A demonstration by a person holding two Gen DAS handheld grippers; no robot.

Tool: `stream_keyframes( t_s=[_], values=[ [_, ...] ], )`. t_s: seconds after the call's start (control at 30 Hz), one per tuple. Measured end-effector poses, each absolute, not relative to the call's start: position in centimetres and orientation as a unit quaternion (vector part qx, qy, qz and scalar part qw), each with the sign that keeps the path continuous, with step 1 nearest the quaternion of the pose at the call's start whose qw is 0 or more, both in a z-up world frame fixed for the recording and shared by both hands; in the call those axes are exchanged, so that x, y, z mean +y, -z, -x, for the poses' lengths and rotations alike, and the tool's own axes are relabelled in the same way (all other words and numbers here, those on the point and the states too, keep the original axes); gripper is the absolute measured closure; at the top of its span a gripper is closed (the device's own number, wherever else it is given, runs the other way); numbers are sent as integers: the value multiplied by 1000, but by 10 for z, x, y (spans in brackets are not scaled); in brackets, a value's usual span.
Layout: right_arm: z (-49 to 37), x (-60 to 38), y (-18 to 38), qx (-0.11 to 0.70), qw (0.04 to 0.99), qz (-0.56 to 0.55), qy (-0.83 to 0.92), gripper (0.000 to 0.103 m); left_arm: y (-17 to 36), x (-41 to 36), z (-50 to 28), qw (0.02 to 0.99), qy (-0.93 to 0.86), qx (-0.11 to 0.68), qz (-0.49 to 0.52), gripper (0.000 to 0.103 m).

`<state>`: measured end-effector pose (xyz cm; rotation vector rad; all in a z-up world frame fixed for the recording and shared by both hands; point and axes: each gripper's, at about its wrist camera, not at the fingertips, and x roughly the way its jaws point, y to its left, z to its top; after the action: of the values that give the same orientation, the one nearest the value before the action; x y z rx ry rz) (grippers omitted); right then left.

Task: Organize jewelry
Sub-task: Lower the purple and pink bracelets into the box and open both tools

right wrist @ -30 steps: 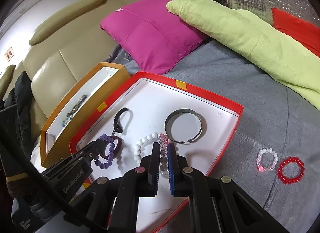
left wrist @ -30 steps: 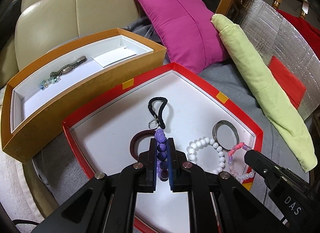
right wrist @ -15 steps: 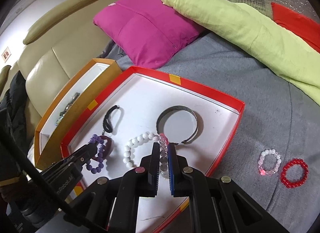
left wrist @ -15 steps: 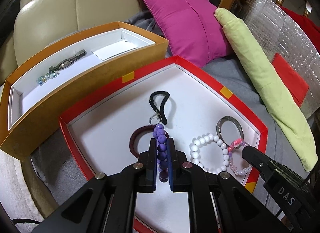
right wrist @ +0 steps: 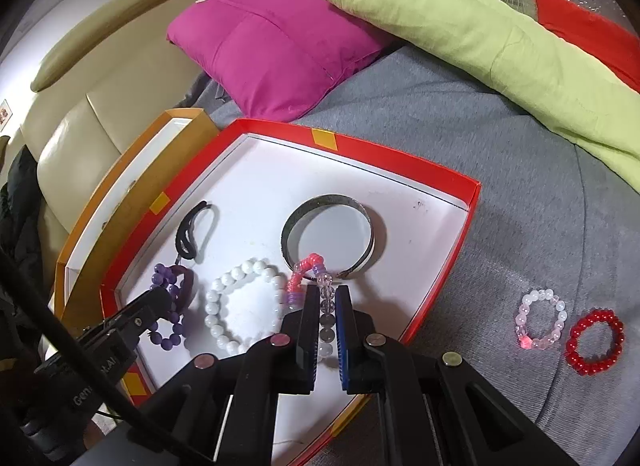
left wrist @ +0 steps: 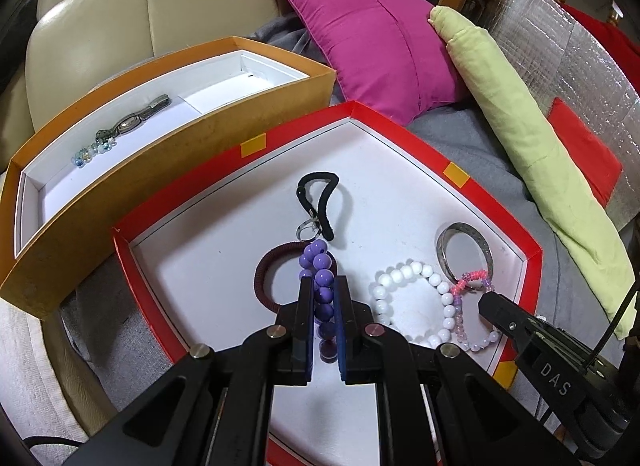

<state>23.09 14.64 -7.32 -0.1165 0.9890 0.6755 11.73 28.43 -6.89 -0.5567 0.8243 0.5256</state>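
Nearest, the left tongs (left wrist: 323,306) are clamped on a purple bead bracelet (left wrist: 320,270), held over the near-left floor of the red tray (left wrist: 496,209); it overlaps a dark maroon band (left wrist: 260,282) lying there. The right tongs (right wrist: 325,314) are clamped on a pink-and-clear bead bracelet (right wrist: 308,266), whose far end rests at the near edge of the silver bangle (right wrist: 328,201). Whether either held bracelet touches the tray floor cannot be determined. Between the two held pieces, a white bead bracelet (left wrist: 404,270) lies flat in the tray. Farther in, a black cord loop with a metal clasp (left wrist: 320,201) occupies the tray centre-left. Judged status: four pieces are deposited in the tray and two more are in position for release, so the tray stage is well advanced. Remaining work: a pale pink bead bracelet (right wrist: 540,318) and a red bead bracelet (right wrist: 596,342) lie side by side on the grey blanket (right wrist: 500,145), right of the tray and outside it. Farther left, the orange box (left wrist: 120,169) already holds a watch (left wrist: 136,117) and a small bead cluster (left wrist: 92,149). Beyond are a magenta cushion (left wrist: 368,25) and a rolled green cloth (left wrist: 532,137).
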Motion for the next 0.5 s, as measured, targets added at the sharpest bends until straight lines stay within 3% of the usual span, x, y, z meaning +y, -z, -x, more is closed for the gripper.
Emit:
stream_keyframes(
  t_s=[0.5],
  values=[
    [-230, 147, 74, 469, 822, 56, -318, 95, 72, 285, -118, 842, -254, 397, 264, 93]
  ],
)
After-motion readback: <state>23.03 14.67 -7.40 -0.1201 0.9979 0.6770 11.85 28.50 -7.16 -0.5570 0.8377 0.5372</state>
